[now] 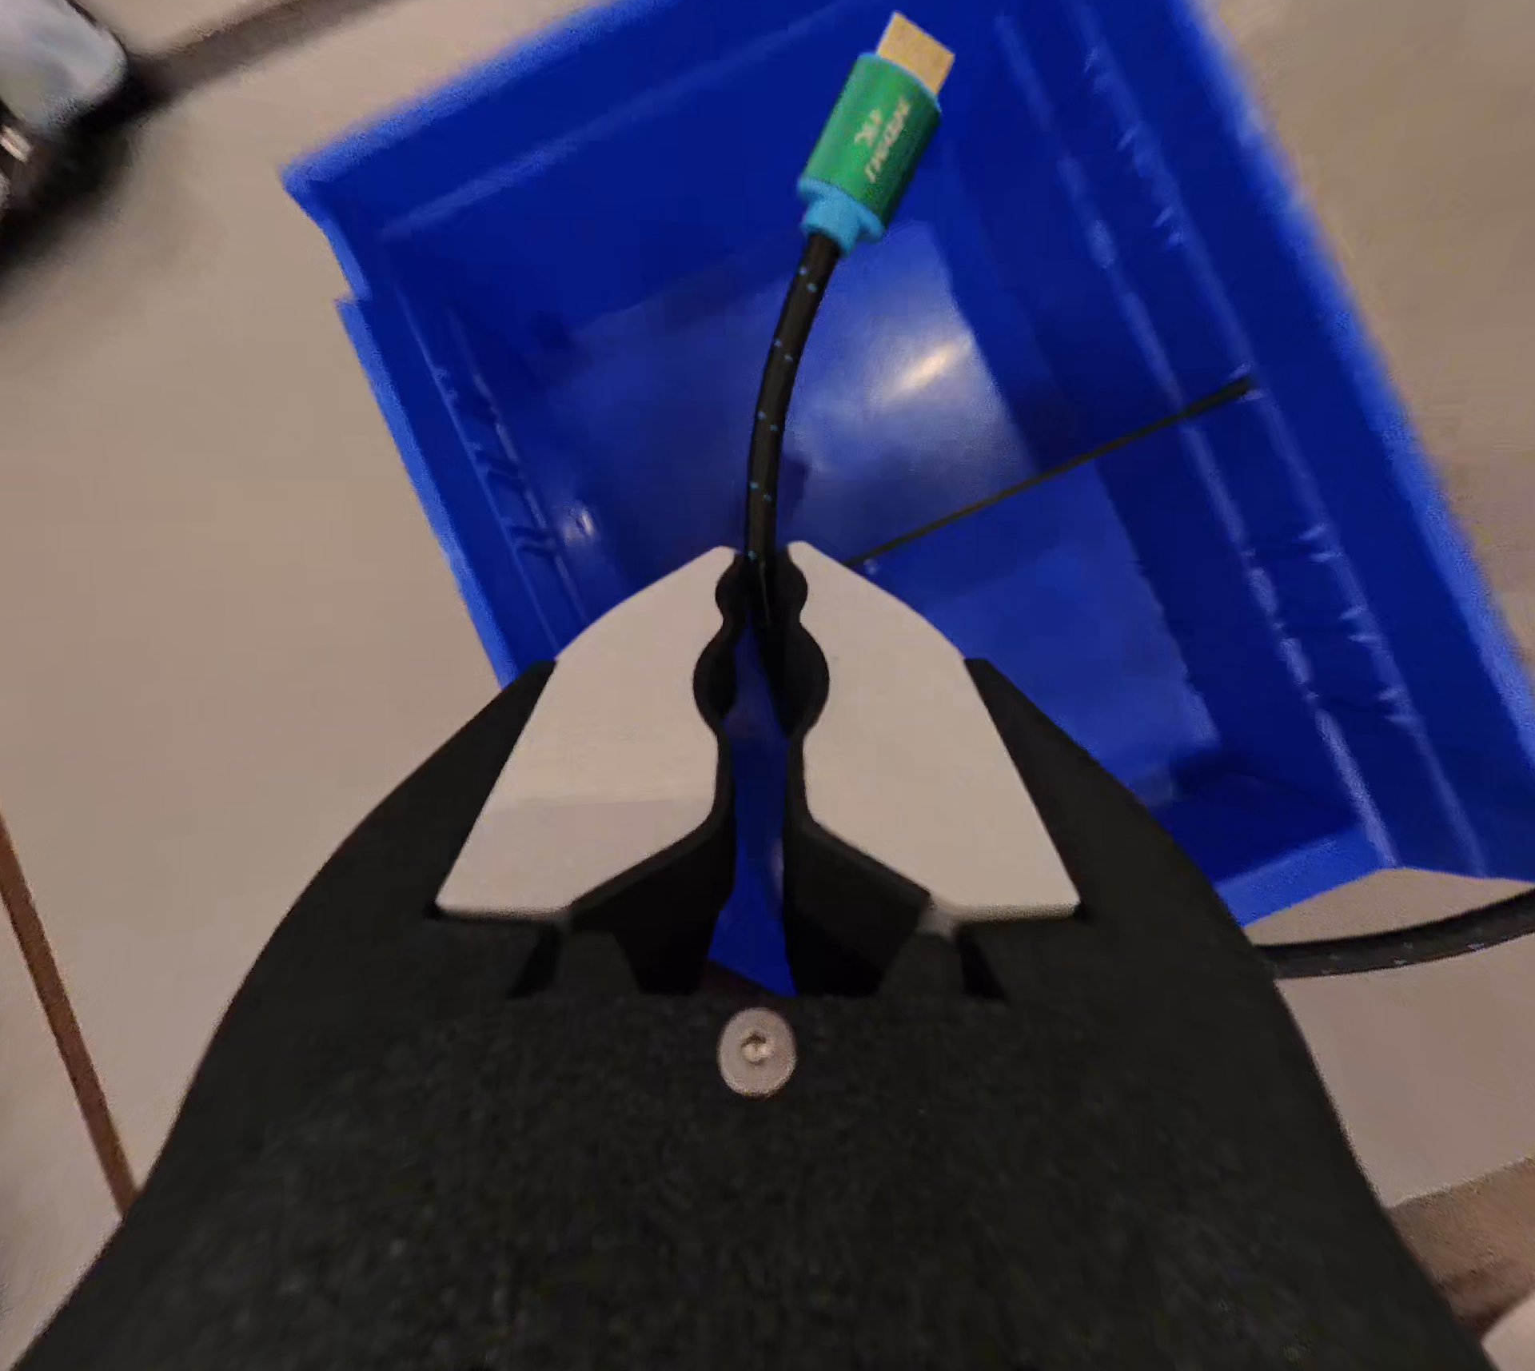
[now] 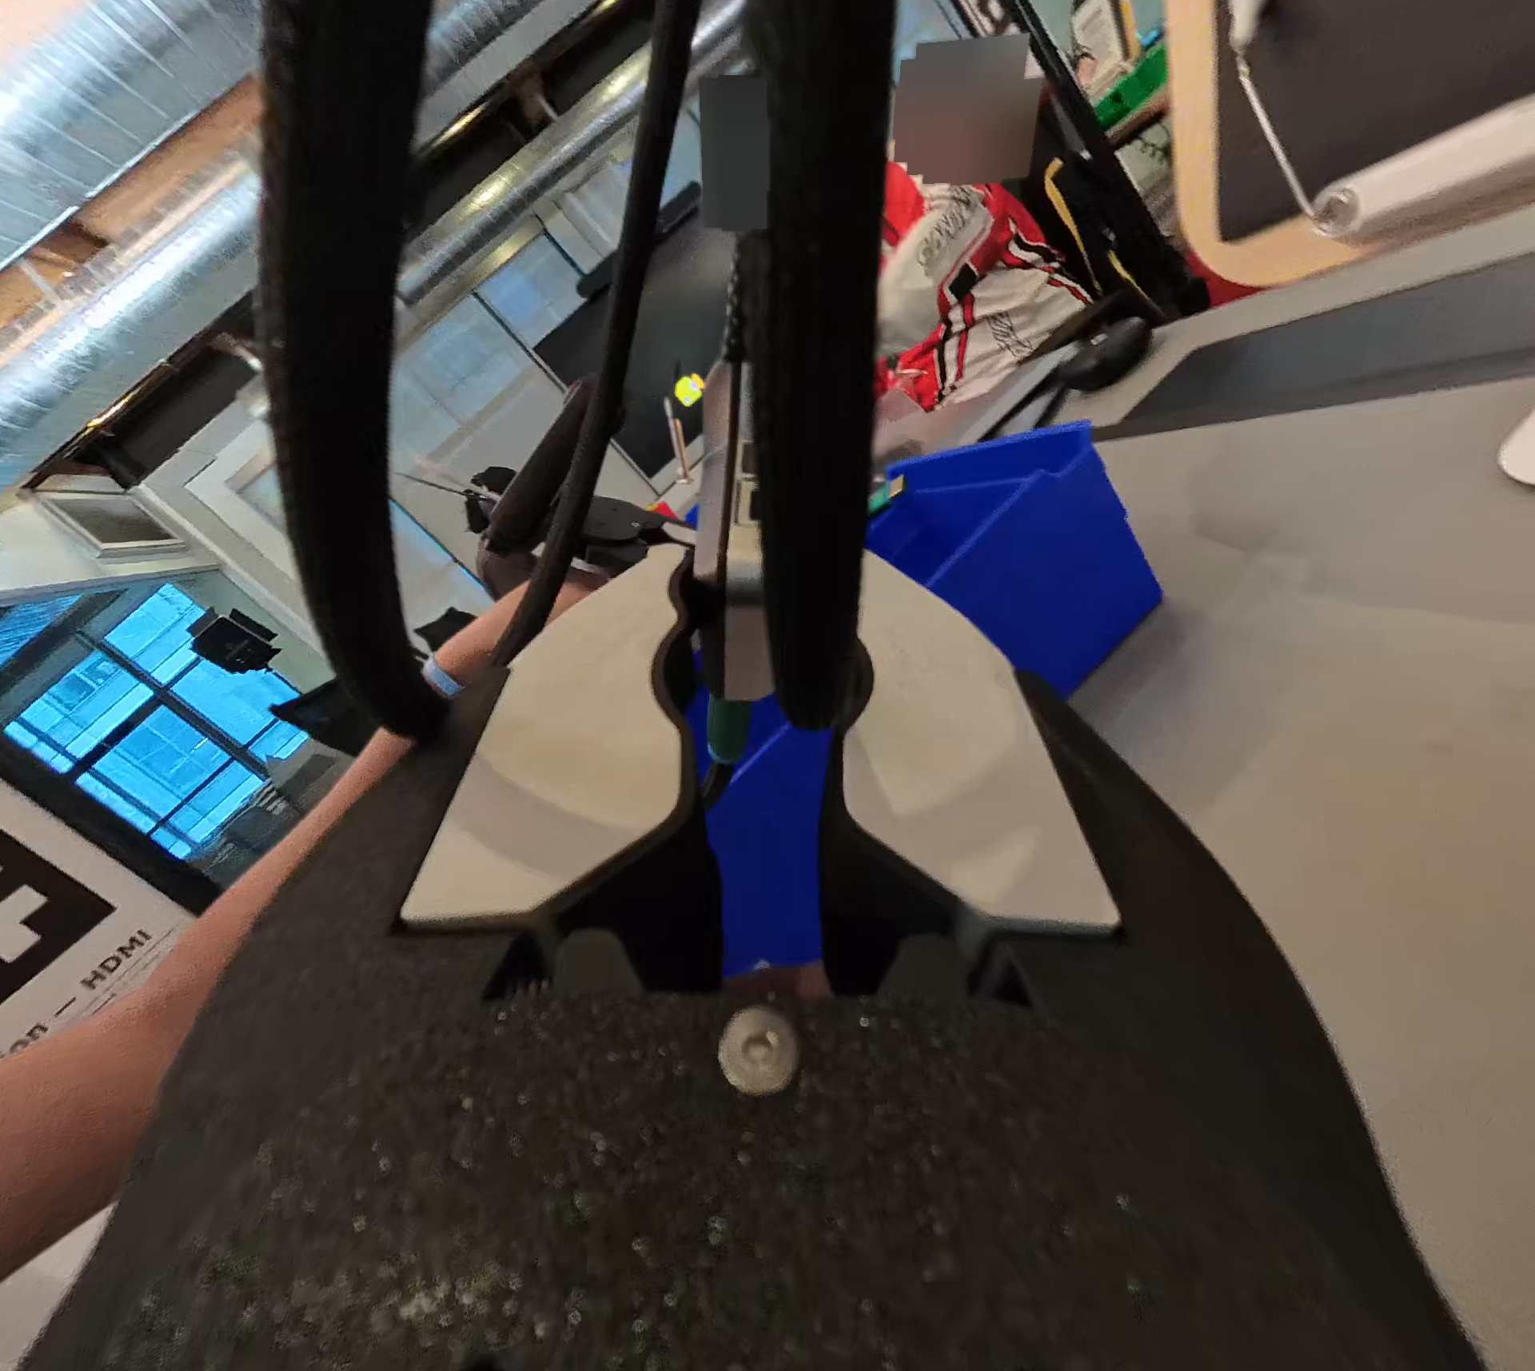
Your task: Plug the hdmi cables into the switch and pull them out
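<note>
My left gripper [image 1: 764, 552] is shut on a black braided HDMI cable [image 1: 766, 434]. The cable's green plug [image 1: 872, 135] with a gold tip stands up over an open blue bin [image 1: 581, 235]. My right gripper [image 2: 768, 584] is shut on a thin grey switch [image 2: 735, 584], held on edge. A green plug [image 2: 721, 729] sits at the switch's near end. Thick black cables [image 2: 332, 251] loop up in front of the camera and hide part of the switch. A small green plug [image 2: 894, 492] shows by the bin's rim [image 2: 1038, 567].
The bin stands on a grey table [image 2: 1287, 667]. A thin black cable [image 1: 1055, 467] crosses the bin's inside. A bare forearm [image 2: 249, 916] reaches in from the left. A person in a red and white jacket [image 2: 972, 285] sits behind, beside a dark mouse [image 2: 1105, 351].
</note>
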The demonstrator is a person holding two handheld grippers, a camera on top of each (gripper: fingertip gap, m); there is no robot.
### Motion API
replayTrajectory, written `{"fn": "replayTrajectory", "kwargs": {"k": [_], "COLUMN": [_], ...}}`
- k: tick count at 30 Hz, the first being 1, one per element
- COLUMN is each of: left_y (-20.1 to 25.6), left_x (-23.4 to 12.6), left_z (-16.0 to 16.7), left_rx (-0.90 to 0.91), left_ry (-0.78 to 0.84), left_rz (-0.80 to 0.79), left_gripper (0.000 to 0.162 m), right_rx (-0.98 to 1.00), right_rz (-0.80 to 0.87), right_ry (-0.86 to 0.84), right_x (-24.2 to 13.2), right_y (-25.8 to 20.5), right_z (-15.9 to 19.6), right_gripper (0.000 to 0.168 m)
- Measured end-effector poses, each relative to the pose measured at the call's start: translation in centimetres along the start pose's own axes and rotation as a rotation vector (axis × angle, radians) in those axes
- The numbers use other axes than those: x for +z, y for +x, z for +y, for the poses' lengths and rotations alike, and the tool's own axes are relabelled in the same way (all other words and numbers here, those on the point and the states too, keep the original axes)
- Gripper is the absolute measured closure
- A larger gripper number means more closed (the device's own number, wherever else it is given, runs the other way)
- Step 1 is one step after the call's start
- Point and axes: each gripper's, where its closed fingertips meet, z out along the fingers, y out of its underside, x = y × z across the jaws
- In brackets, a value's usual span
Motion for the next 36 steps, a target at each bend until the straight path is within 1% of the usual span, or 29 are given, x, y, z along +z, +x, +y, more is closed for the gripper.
{"fn": "replayTrajectory", "kwargs": {"k": [1, 5, 7, 9, 11, 13, 15, 17, 19, 20, 21, 23, 25, 26, 28, 29, 30, 32, 34, 35, 36], "left_y": [0.6, 4.0, 7.3, 11.5, 15.8, 20.5, 24.0, 26.1, 27.5, 28.2, 28.9, 29.6, 29.9, 30.1, 31.4, 32.2, 33.2, 34.5, 35.5, 35.6, 35.7], "left_x": [-1.1, -6.5, -9.6, -12.6, -14.0, -13.2, -10.8, -8.0, -5.4, -4.5, -4.0, -4.4, -5.6, -6.3, -7.1, -6.9, -6.5, -5.0, -3.0, -2.3, -1.9], "left_z": [-1.1, -4.6, -5.5, -5.0, -3.2, -1.2, 0.4, 1.4, 2.0, 2.1, 2.0, 0.9, -1.0, -2.0, -3.4, -3.8, -4.1, -4.7, -4.3, -4.4, -4.6], "left_rx": [-0.005, 0.003, 0.063, 0.149, 0.215, 0.273, 0.282, 0.282, 0.319, 0.332, 0.345, 0.343, 0.336, 0.354, 0.463, 0.521, 0.566, 0.606, 0.618, 0.621, 0.633], "left_ry": [0.056, 0.265, 0.376, 0.455, 0.462, 0.439, 0.395, 0.354, 0.327, 0.314, 0.306, 0.339, 0.4, 0.449, 0.523, 0.544, 0.57, 0.602, 0.562, 0.557, 0.571], "left_rz": [0.004, 0.084, 0.18, 0.283, 0.347, 0.384, 0.368, 0.309, 0.255, 0.244, 0.25, 0.264, 0.276, 0.268, 0.242, 0.22, 0.215, 0.237, 0.344, 0.369, 0.394], "left_gripper": [0.155, 0.155, 0.155, 0.156, 0.155, 0.156, 0.156, 0.154, 0.151, 0.141, 0.134, 0.125, 0.122, 0.121, 0.113, 0.11, 0.111, 0.109, 0.1, 0.096, 0.096], "right_rx": [-0.016, -0.039, -0.024, 0.034, 0.131, 0.227, 0.278, 0.272, 0.251, 0.254, 0.266, 0.294, 0.34, 0.36, 0.398, 0.417, 0.429, 0.437, 0.439, 0.442, 0.451], "right_rz": [-0.015, -0.027, -0.016, -0.009, -0.018, -0.017, -0.009, 0.03, 0.087, 0.119, 0.143, 0.174, 0.187, 0.203, 0.2, 0.189, 0.183, 0.165, 0.156, 0.153, 0.146], "right_ry": [0.007, 0.061, 0.083, 0.084, 0.086, 0.075, 0.05, 0.009, -0.019, -0.023, -0.024, -0.017, -0.006, 0.001, -0.001, -0.005, -0.008, -0.021, -0.038, -0.049, -0.06], "right_x": [-0.2, -2.6, -4.7, -6.9, -8.8, -10.2, -11.2, -12.1, -13.1, -13.7, -14.4, -15.8, -16.8, -17.2, -17.5, -17.4, -17.2, -16.8, -16.6, -16.5, -16.5], "right_y": [-0.7, -2.6, -3.0, -3.0, -2.9, -2.9, -2.9, -2.7, -2.0, -1.5, -1.1, -0.5, -0.1, 0.2, 0.3, 0.2, 0.1, -0.3, -0.6, -0.6, -0.6], "right_z": [-0.3, -2.4, -3.6, -4.6, -5.2, -5.3, -4.7, -3.5, -2.5, -2.0, -1.6, -0.9, -0.5, -0.4, -0.1, 0.0, 0.2, 0.5, 0.9, 1.2, 1.4], "right_gripper": [0.14, 0.141, 0.14, 0.141, 0.141, 0.141, 0.141, 0.142, 0.142, 0.142, 0.142, 0.142, 0.142, 0.142, 0.142, 0.142, 0.142, 0.141, 0.142, 0.142, 0.141]}}
